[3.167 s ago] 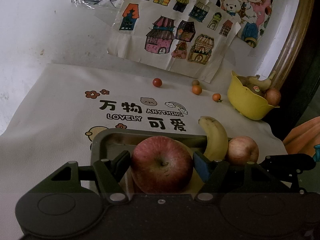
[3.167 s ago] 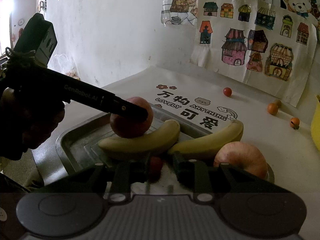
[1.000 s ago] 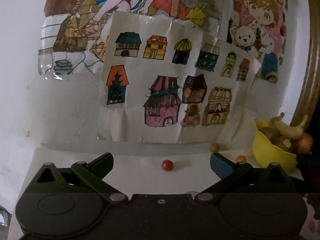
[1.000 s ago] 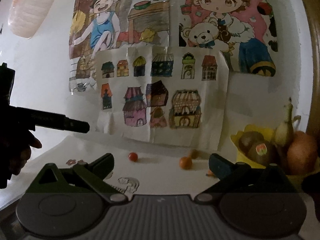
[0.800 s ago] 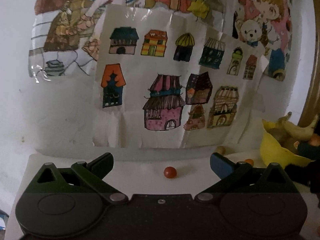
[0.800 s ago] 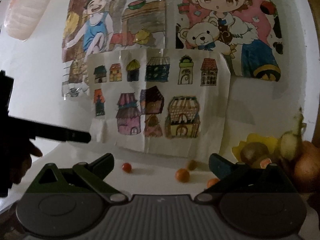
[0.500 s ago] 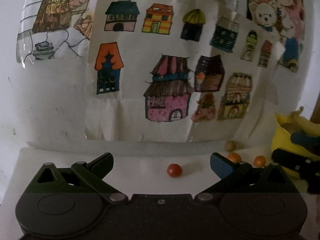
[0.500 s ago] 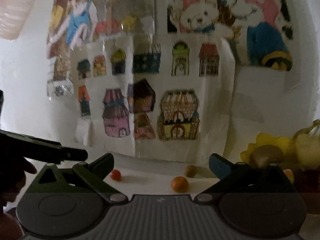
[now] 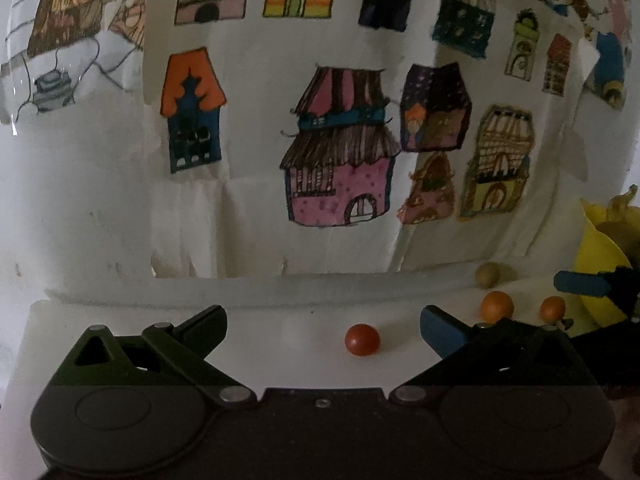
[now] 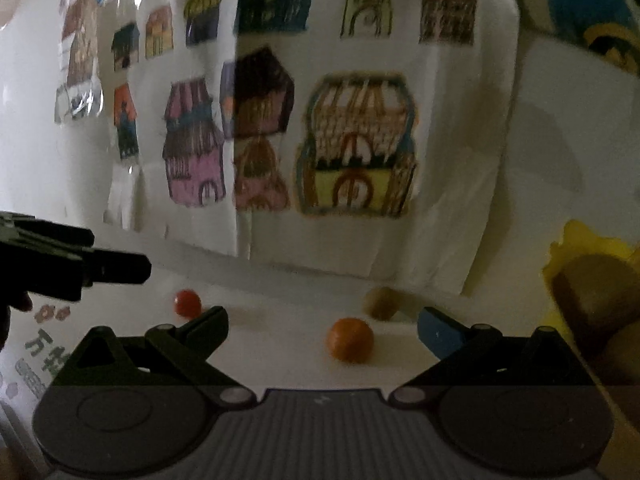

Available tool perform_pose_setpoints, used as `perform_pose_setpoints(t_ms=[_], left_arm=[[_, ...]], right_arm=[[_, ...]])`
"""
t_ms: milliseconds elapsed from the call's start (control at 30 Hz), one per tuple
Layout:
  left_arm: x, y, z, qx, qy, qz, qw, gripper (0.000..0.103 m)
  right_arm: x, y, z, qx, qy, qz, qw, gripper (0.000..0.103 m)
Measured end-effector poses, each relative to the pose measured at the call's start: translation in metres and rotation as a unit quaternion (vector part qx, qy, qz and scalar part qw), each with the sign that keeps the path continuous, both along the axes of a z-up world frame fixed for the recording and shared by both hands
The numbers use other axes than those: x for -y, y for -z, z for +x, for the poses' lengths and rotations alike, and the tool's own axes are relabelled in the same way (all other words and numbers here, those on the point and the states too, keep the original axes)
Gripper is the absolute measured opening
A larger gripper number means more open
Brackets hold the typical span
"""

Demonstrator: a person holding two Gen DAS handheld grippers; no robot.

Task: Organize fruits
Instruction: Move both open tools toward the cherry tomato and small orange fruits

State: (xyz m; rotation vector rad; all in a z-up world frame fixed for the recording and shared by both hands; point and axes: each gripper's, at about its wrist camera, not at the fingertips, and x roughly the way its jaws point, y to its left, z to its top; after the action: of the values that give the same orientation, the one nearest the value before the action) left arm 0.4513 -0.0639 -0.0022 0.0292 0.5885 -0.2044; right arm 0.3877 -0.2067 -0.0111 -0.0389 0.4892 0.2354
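Observation:
My left gripper is open and empty, low over the white table. A small red tomato lies just ahead between its fingers, nearer the blue right one. My right gripper is open and empty too. A small orange fruit lies between its fingers. The red tomato shows to its left, and a tan round fruit lies just beyond. In the left wrist view the orange fruit, a second orange one and the tan fruit lie at the right.
A yellow bowl of fruit stands at the far right, also seen in the right wrist view. Drawings of houses hang on the wall right behind the table. The left gripper's finger reaches in from the left.
Both grippers have let go of the fruit at the tray, opened, and moved forward towards the wall. The small fruits now lie close ahead of the fingers.

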Motion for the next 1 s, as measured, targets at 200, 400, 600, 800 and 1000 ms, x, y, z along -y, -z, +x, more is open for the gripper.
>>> perform_pose_setpoints(t_ms=[200, 400, 600, 800, 1000], left_arm=[[-0.007, -0.008, -0.009, 0.002, -0.011, -0.001, 0.9999, 0.102], [-0.025, -0.047, -0.040, 0.025, -0.049, -0.017, 0.9983, 0.102], [-0.037, -0.108, -0.083, 0.075, -0.079, -0.011, 0.9940, 0.102], [-0.029, -0.130, -0.077, 0.083, -0.070, 0.003, 0.9941, 0.102], [-0.017, -0.091, -0.034, 0.060, -0.032, 0.001, 0.9977, 0.102]], right_arm=[[-0.003, 0.006, 0.004, -0.004, -0.011, 0.011, 1.000, 0.103], [0.002, -0.001, -0.004, -0.002, -0.017, 0.026, 1.000, 0.103], [0.005, -0.016, -0.015, 0.015, -0.027, 0.050, 0.998, 0.103], [0.005, -0.032, -0.026, 0.044, -0.027, 0.060, 0.997, 0.103], [0.012, -0.031, -0.025, 0.056, -0.019, 0.065, 0.996, 0.103]])
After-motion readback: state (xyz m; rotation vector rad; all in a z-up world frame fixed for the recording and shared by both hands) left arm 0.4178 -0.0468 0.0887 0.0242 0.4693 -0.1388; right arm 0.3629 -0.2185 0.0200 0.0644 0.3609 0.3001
